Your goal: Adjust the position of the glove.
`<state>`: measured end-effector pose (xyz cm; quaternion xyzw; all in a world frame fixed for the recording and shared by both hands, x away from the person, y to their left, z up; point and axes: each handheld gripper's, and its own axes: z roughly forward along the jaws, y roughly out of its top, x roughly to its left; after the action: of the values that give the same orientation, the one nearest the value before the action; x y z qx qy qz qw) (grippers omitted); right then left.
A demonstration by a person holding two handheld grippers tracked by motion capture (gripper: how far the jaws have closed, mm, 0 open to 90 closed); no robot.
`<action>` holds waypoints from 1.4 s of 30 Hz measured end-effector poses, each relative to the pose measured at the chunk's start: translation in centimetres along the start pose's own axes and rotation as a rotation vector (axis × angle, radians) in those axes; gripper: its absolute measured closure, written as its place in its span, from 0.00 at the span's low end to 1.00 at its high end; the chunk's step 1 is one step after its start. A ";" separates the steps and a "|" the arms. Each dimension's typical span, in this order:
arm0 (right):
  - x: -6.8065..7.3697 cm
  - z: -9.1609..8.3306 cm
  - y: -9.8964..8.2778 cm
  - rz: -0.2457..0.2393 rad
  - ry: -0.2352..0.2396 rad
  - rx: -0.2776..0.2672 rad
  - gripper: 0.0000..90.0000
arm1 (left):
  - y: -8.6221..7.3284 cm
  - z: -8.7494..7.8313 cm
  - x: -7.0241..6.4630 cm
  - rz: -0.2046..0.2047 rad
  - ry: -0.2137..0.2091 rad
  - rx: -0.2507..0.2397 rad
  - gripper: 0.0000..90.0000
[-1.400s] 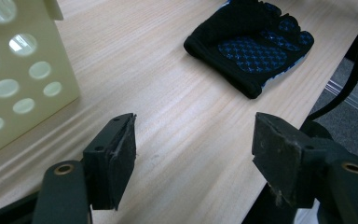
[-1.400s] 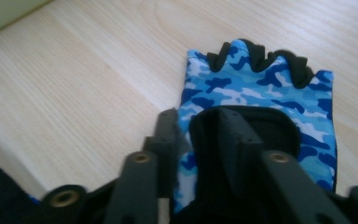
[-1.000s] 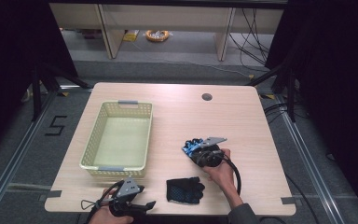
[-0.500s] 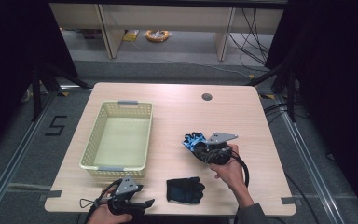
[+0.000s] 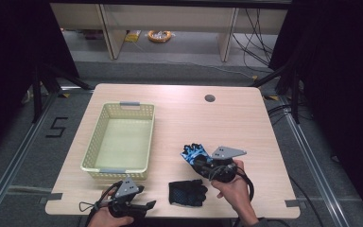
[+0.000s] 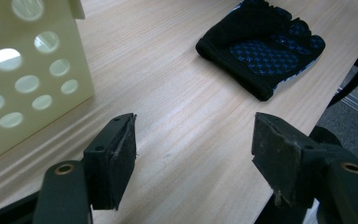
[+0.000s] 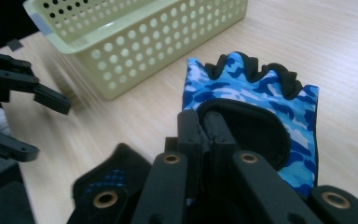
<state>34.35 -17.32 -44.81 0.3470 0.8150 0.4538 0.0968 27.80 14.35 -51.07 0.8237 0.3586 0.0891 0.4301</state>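
My right gripper [image 5: 199, 161] [image 7: 208, 125] is shut on the cuff edge of a blue camouflage fingerless glove [image 5: 190, 152] [image 7: 256, 98], which hangs lifted off the table with its finger openings pointing away. A second glove [image 5: 186, 191] [image 6: 262, 46] [image 7: 109, 179], black with blue dotted palm, lies flat near the table's front edge. My left gripper [image 5: 146, 205] [image 6: 193, 156] rests low at the front left, open, with bare wood between its jaws and the black glove a short way ahead of it.
A pale yellow perforated basket [image 5: 104, 163] [image 6: 23, 79] [image 7: 135, 42] stands on the left half of the wooden table [image 5: 227, 123], with nothing seen inside it. A round cable hole [image 5: 210, 98] sits near the far edge. The table's front edge is close behind both hands.
My right gripper has risen and moved back toward the far right with the blue glove in it. The left gripper and the black glove have stayed where they were.
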 end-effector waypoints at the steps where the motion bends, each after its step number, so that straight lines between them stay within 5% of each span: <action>1: 0.4 -0.1 -0.2 0.006 0.012 -0.009 0.97 | 0.1 -0.2 0.1 0.033 0.005 0.012 0.34; 2: 1.2 -0.3 -0.5 0.054 0.012 -0.012 0.97 | 0.0 0.0 -0.1 0.005 0.004 -0.001 0.34; 3: 1.3 -0.3 -0.8 0.036 0.007 -0.023 0.97 | 0.2 -0.3 0.0 0.026 -0.004 0.034 0.34; 6: 2.8 -0.6 -1.4 0.075 0.016 -0.023 0.97 | 0.2 -0.2 -0.3 0.032 -0.002 -0.005 0.34; 9: 3.6 -0.7 -1.8 0.054 0.003 -0.036 0.97 | 0.2 -0.3 -0.3 0.047 0.002 0.006 0.34; 12: 4.2 -0.6 -2.0 0.056 0.011 -0.043 0.96 | 0.2 -0.2 -0.6 0.020 -0.006 -0.010 0.34; 14: 5.1 -0.4 -2.5 0.066 0.013 -0.029 0.96 | 0.3 -0.3 -0.5 0.046 -0.005 0.001 0.34; 18: 6.2 0.2 -2.8 0.088 0.014 -0.008 0.96 | 0.2 0.0 -1.1 0.026 -0.015 -0.016 0.34; 19: 6.2 0.5 -2.9 0.076 0.014 -0.006 0.96 | 0.2 -0.2 -1.1 0.056 -0.017 0.011 0.34; 21: 6.4 1.1 -3.0 0.059 0.009 0.010 0.96 | 0.3 -0.1 -1.4 0.042 -0.034 0.029 0.34; 26: 7.1 2.8 -3.4 0.073 0.021 0.032 0.94 | 0.2 0.3 -2.4 0.040 -0.046 -0.006 0.34; 29: 7.2 3.5 -3.6 0.068 0.022 0.047 0.92 | 0.2 0.3 -2.6 0.061 -0.048 0.016 0.34; 32: 7.2 3.9 -3.7 0.095 0.029 0.069 0.84 | 0.2 0.4 -2.7 0.093 -0.053 0.025 0.34; 36: 7.2 3.8 -3.6 0.134 0.044 0.069 0.67 | 0.1 0.7 -3.2 0.048 -0.060 0.010 0.34; 37: 7.2 3.6 -3.5 0.138 0.053 0.068 0.66 | 0.2 0.6 -3.1 0.068 -0.059 0.032 0.34; 40: 6.5 2.6 -2.5 0.103 0.080 0.040 0.62 | 0.2 0.6 -3.4 0.069 -0.060 0.025 0.34; 42: 5.4 1.9 -1.5 0.037 0.048 0.048 0.62 | 0.3 0.9 -3.7 0.064 -0.061 0.010 0.34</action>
<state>30.49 -13.03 -46.29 0.3532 0.8212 0.4440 0.0604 25.71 11.22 -50.77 0.8392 0.3194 0.0756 0.4336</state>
